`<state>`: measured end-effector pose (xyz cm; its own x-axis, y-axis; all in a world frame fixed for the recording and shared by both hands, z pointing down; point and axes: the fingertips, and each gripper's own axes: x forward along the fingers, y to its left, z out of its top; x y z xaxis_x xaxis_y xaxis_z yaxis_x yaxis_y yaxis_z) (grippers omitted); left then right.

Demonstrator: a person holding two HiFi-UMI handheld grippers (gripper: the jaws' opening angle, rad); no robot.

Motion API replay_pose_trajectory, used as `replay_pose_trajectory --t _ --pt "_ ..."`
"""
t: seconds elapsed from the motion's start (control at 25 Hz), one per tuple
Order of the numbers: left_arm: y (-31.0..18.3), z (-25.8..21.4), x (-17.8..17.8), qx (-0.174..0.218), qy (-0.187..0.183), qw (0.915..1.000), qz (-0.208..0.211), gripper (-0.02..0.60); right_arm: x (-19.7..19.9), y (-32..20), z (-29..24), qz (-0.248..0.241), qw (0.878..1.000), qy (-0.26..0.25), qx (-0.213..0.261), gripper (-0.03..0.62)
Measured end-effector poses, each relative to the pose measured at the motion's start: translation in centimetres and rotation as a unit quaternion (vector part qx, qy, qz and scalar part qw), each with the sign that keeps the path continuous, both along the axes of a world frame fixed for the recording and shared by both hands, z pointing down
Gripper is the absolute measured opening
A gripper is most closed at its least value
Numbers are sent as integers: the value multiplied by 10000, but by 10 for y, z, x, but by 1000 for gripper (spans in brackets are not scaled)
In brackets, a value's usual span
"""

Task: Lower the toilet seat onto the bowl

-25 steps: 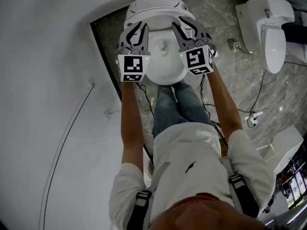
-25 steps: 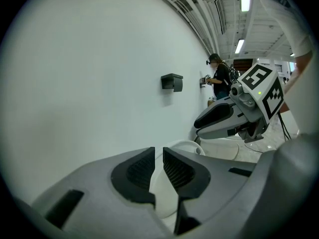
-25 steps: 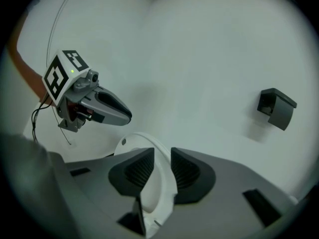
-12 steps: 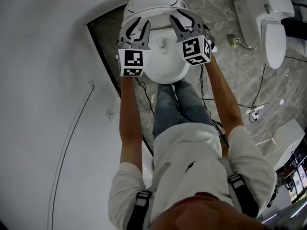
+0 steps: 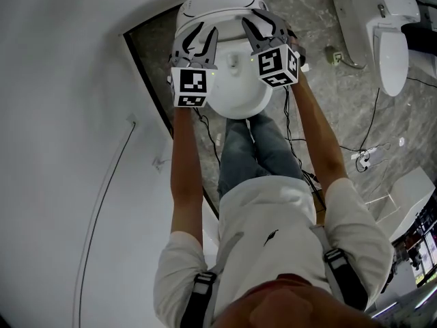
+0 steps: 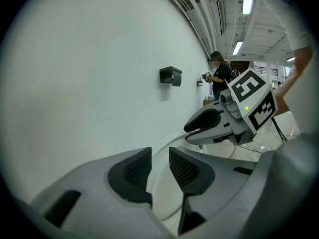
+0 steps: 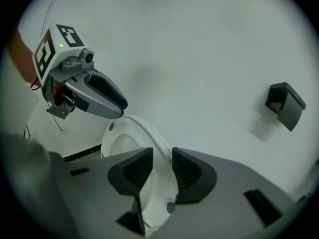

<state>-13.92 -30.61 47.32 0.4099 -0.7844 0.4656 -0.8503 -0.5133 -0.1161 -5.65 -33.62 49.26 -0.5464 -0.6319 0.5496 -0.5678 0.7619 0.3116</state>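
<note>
The white toilet seat (image 7: 124,143) stands raised, tilted against the back of the toilet (image 5: 218,5), above the bowl (image 5: 235,94). My left gripper (image 5: 203,31) is at its left edge. Its jaws have just been opening, and the seat's white rim (image 6: 162,193) shows in the gap without the pads pressing on it. My right gripper (image 5: 263,19) is at the seat's right edge. Its jaws stand apart with the rim running between them (image 7: 162,168), and I see no squeeze. Each gripper shows in the other's view: the right (image 6: 209,126) and the left (image 7: 99,96).
A white wall (image 5: 68,115) runs close along the left. A black holder (image 7: 284,103) is fixed to the wall behind the toilet. A second toilet (image 5: 379,33) stands at the upper right, and cables (image 5: 369,159) lie on the marble floor. A person (image 6: 219,78) stands far off.
The left gripper's fingers, together a second ago, are now spread. Both grippers have shifted slightly toward the back of the toilet, in over the raised seat.
</note>
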Motion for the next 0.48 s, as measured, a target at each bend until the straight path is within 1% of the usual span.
replay_pose_trajectory --t 0.2,0.32,0.48 --pt "2 5 -5 -43 29 10000 -41 114 -2 2 0 4 9999 66 76 117" --pt "4 9 -7 -90 59 9999 -85 114 3 7 -2 60 9998 62 151 83" --pt "8 14 -6 -133 -64 9999 -10 114 6 15 -5 73 9998 61 201 77"
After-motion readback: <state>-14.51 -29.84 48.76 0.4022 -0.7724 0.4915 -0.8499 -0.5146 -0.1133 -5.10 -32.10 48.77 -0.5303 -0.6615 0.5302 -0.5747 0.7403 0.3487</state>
